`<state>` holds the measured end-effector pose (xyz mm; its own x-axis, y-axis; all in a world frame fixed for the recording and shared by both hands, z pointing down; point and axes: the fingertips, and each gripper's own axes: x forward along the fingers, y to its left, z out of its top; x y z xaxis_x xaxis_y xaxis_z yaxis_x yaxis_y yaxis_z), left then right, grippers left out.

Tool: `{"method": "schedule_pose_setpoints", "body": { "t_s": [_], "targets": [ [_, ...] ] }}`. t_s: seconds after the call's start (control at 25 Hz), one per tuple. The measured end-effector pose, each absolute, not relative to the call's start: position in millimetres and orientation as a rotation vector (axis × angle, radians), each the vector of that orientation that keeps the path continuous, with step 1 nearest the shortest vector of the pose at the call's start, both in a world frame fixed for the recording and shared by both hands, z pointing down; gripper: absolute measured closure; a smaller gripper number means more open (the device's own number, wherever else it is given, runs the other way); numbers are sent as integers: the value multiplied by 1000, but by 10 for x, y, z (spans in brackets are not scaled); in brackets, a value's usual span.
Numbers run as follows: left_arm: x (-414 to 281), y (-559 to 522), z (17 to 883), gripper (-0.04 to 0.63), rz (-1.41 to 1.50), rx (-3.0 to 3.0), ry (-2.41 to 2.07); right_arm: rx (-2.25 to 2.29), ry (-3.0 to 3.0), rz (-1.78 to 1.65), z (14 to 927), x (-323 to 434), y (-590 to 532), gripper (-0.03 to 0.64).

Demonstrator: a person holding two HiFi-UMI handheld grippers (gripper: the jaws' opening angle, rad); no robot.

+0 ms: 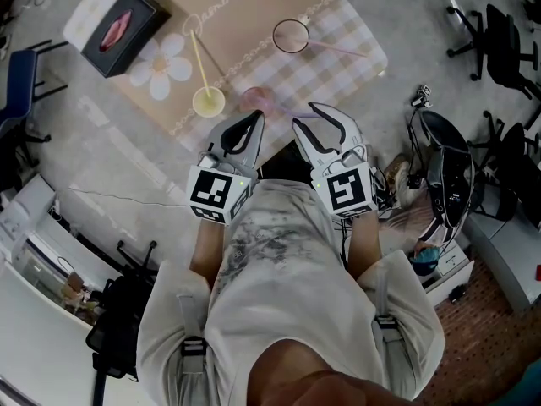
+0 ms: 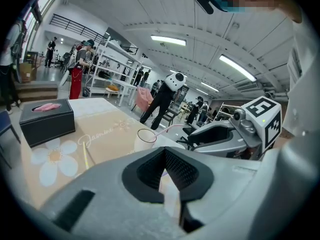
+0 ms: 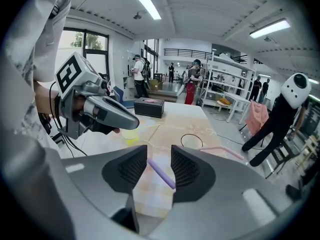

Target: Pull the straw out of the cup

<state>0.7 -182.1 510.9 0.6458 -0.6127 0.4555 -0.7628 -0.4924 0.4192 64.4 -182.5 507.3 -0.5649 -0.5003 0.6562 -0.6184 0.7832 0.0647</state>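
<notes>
Saw straw [image 3: 159, 174], purple, lying slantwise between the jaws of right gripper [image 3: 159, 153]: far end up and left toward pink cup [image 1: 256, 100], near end down and right, passing behind the right-hand pad. Read those jaws as spread, with no pinch and the pads at most brushing the straw.

Placed pink cup on desk [image 1: 245, 15] near its front edge, just ahead of both grippers and almost at the tips of left gripper [image 2: 163, 151]. Read the left jaws as pressed together at the tips.

From the head view, took the straw's long axis as running sideways, from pink cup across to the right jaws at a low slant. Judged the right hand nearer the straw and the left nearer the cup. Reckoned the next move would mean closing the right jaws across the straw and drawing along that axis, away from the cup.

Gaps:
- Couldn't tell whether the straw's far end sat inside pink cup, since the left-hand pad covered the mouth in the right gripper view.
- Got only a faint trace of the straw in the head view.
- Found the left gripper view mostly blocked by its own jaws. Saw a pale patch behind the closed tips, either cup wall or desk cloth, so couldn't confirm a grip on the cup.
- Noted yellow cup [image 1: 209, 101] and clear cup [image 1: 291, 35] farther back, each with its own straw, well apart from both jaws.
</notes>
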Motion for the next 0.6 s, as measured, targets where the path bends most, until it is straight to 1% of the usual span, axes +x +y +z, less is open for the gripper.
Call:
{"method": "schedule_pose_setpoints", "body": {
  "t_s": [0.6],
  "targets": [
    [1,-1828,5144,591,335,2255,-1068,778,-2260,227,5216,644,-1786,451]
  ]
}}
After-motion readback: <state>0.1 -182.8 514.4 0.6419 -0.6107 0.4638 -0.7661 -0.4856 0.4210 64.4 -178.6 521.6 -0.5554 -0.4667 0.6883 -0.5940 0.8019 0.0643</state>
